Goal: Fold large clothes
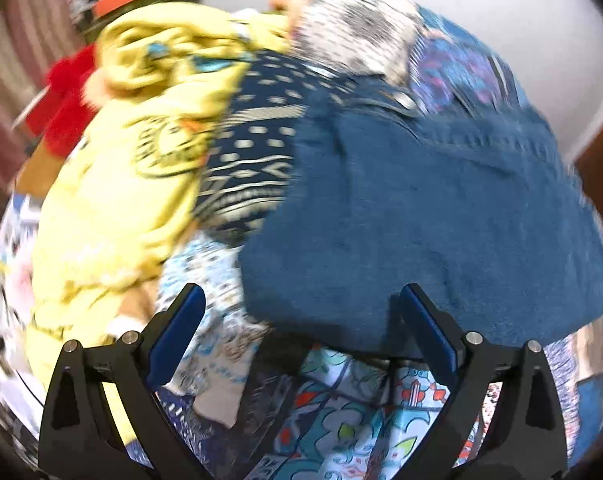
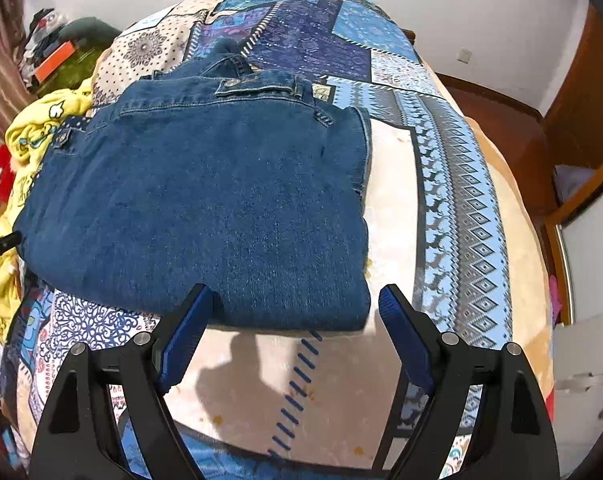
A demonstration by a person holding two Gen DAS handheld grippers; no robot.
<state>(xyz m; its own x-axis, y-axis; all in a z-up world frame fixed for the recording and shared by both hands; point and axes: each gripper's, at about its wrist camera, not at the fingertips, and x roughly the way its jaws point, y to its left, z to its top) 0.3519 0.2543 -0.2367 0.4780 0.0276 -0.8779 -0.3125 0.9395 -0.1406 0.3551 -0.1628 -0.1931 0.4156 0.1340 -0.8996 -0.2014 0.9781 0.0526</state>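
A blue denim garment (image 2: 205,200) lies folded into a thick rectangle on the patterned bedspread (image 2: 453,184). It also shows in the left wrist view (image 1: 441,216), which is blurred. My right gripper (image 2: 295,300) is open and empty, just above the garment's near right corner. My left gripper (image 1: 301,300) is open and empty, over the garment's near left edge. A tip of the left gripper shows at the far left of the right wrist view (image 2: 1,244).
A heap of unfolded clothes lies left of the denim: a yellow printed garment (image 1: 133,152), a navy patterned one (image 1: 253,152) and something red (image 1: 67,116). Wooden furniture (image 2: 581,112) and a white cabinet (image 2: 585,360) stand right of the bed.
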